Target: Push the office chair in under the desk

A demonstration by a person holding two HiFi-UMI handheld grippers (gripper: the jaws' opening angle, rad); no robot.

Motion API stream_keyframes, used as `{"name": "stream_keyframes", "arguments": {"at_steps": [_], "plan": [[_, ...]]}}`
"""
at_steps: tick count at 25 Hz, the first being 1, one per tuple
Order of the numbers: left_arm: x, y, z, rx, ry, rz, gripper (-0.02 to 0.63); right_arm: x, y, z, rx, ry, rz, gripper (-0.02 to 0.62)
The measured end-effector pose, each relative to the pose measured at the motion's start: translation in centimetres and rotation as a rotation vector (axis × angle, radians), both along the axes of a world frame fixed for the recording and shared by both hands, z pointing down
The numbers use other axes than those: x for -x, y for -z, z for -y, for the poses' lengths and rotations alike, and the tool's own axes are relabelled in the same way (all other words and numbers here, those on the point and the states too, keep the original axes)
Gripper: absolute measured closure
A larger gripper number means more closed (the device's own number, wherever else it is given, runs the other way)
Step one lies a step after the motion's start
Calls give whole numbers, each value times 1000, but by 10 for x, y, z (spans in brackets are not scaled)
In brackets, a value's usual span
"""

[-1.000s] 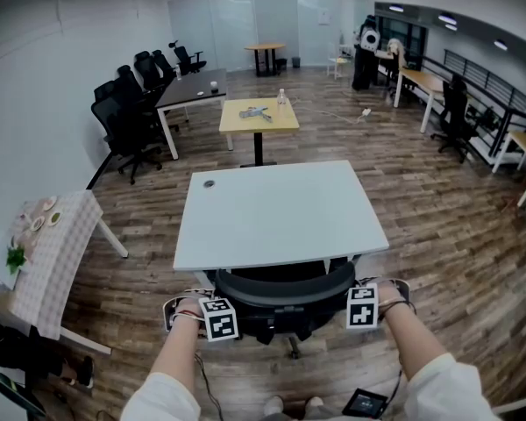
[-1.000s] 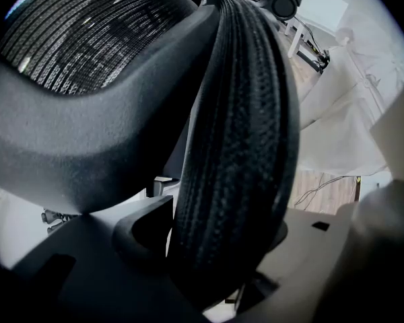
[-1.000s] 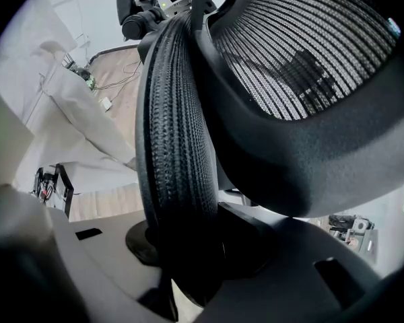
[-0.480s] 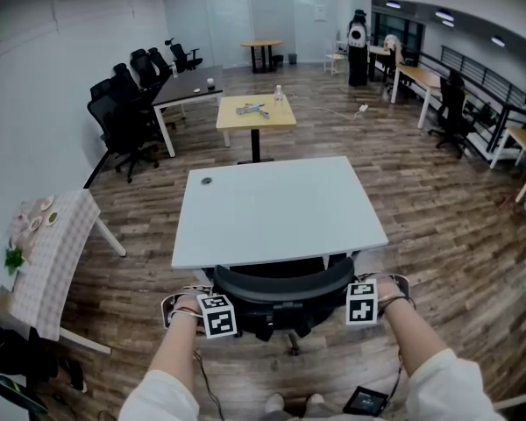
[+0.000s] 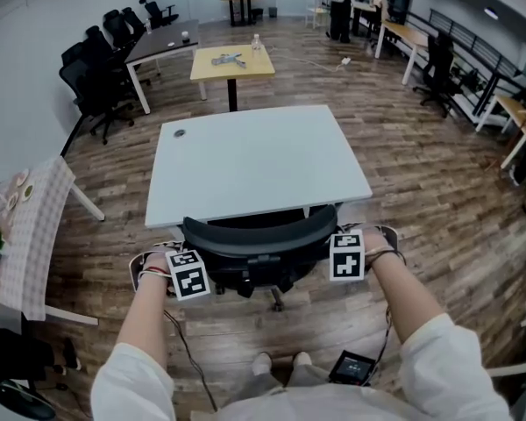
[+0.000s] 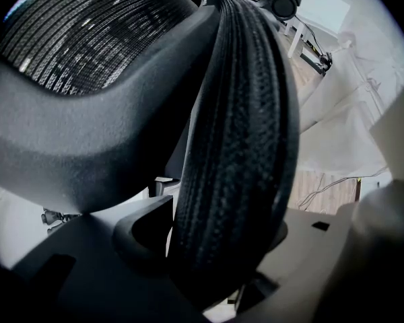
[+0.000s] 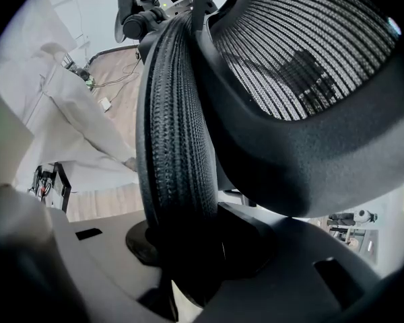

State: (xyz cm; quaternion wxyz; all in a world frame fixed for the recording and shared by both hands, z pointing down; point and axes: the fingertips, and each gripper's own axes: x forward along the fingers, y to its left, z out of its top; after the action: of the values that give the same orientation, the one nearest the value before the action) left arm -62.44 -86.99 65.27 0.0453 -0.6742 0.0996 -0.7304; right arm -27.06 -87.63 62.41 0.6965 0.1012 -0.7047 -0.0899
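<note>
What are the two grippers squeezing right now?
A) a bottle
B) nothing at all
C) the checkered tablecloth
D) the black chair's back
D: the left gripper and the right gripper each have their fingers clamped on a side edge of the black chair's back, as both gripper views show.

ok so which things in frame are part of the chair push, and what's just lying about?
In the job: office chair, its backrest edges clamped by the left gripper and right gripper; white desk ahead of it.

Lying about: yellow table, black chairs, checked-cloth table, small black device.
</note>
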Motion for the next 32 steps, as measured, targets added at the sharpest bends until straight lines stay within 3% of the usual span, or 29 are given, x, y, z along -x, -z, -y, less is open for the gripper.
{"name": "stream_keyframes", "arguments": {"at_steps": [32], "plan": [[4,2,10,8,0,2,342,3,2,8,9,10,-8,448]]}}
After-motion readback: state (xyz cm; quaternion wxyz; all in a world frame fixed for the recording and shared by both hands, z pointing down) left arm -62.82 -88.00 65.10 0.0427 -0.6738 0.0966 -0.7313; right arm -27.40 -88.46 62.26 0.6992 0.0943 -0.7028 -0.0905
